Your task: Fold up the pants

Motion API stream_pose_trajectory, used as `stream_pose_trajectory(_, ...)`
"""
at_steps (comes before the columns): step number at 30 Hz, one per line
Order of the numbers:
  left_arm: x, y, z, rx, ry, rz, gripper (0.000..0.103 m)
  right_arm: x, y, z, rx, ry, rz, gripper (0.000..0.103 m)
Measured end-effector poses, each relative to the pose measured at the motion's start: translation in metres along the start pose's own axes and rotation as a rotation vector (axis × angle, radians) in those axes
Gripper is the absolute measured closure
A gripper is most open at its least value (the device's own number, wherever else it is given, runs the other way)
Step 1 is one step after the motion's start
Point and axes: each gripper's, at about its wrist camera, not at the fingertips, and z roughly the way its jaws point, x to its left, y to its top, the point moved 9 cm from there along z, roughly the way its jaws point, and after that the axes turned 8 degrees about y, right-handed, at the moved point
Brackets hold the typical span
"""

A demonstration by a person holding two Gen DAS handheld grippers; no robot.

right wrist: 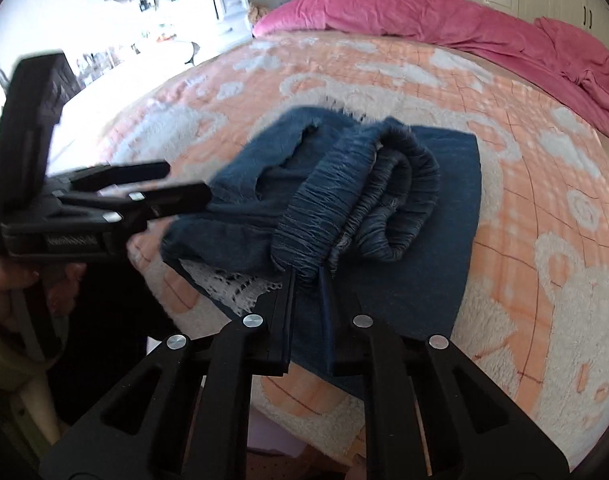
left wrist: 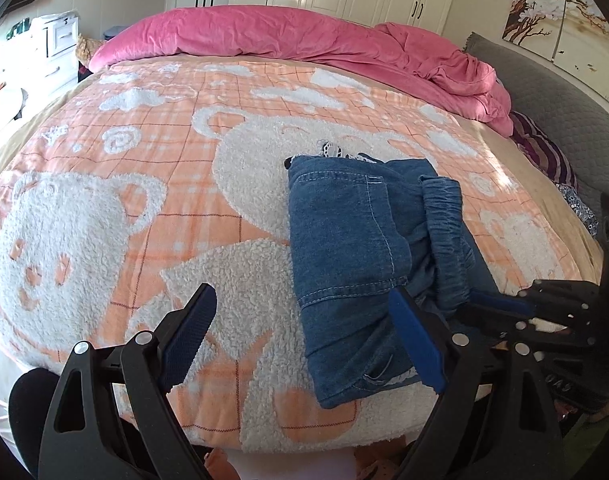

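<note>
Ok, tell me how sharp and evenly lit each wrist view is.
Left wrist view: crisp on the folded jeans and the fleece blanket, heavy fisheye bulge, and the dresser at the far left is blown out. Right wrist view: softer, the blanket and the left gripper smear with motion blur, and the upper left corner is washed out by window light.

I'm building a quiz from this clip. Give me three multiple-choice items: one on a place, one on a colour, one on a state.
1. Where do the denim pants lie?
A. on the peach bear blanket
B. on the floor
C. on a chair

2. What colour is the bunched duvet at the far edge of the bed?
A. green
B. pink
C. white

3. How does the right gripper stand?
A. wide open above the blanket
B. shut on the gathered waistband
C. out of sight

Key: A, blanket shows around the pants; B, it is plainly pink; B, its fingers pinch the waistband end.
</note>
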Motion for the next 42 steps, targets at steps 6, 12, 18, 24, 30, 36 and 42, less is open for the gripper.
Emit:
stream_pose_trajectory(6, -0.002, 0.005, -0.012, -0.023, -0.009, 0.001, 0.016, 0.0, 0.024, -0.048, -0.145, -0.038, -0.005, 0.064)
stream_pose_trajectory(12, -0.004, 0.011, -0.023, -0.049, -0.008, 0.006, 0.014, -0.026, 0.034, -0.08, -0.233, -0.133, 0.052, 0.055)
stream_pose_trajectory(18, -0.005, 0.015, -0.03, -0.064, -0.014, 0.018, 0.01, -0.04, 0.037, -0.097, -0.29, -0.168, 0.09, 0.045)
stream_pose_trajectory(24, 0.014, 0.027, -0.03, -0.067, 0.009, -0.013, 0.008, -0.013, 0.036, -0.091, -0.273, -0.114, 0.022, 0.042)
stream_pose_trajectory(30, 0.013, 0.052, -0.025, -0.038, -0.109, -0.062, 0.009, 0.033, 0.03, -0.049, -0.19, -0.002, -0.069, 0.042)
stream_pose_trajectory(36, -0.021, 0.062, 0.012, 0.062, -0.224, -0.031, 0.027, 0.078, 0.027, 0.0, -0.108, 0.091, -0.182, 0.042)
stream_pose_trajectory(42, -0.036, 0.044, 0.071, 0.208, -0.203, 0.028, 0.027, 0.077, 0.017, 0.043, -0.014, 0.005, -0.355, 0.08)
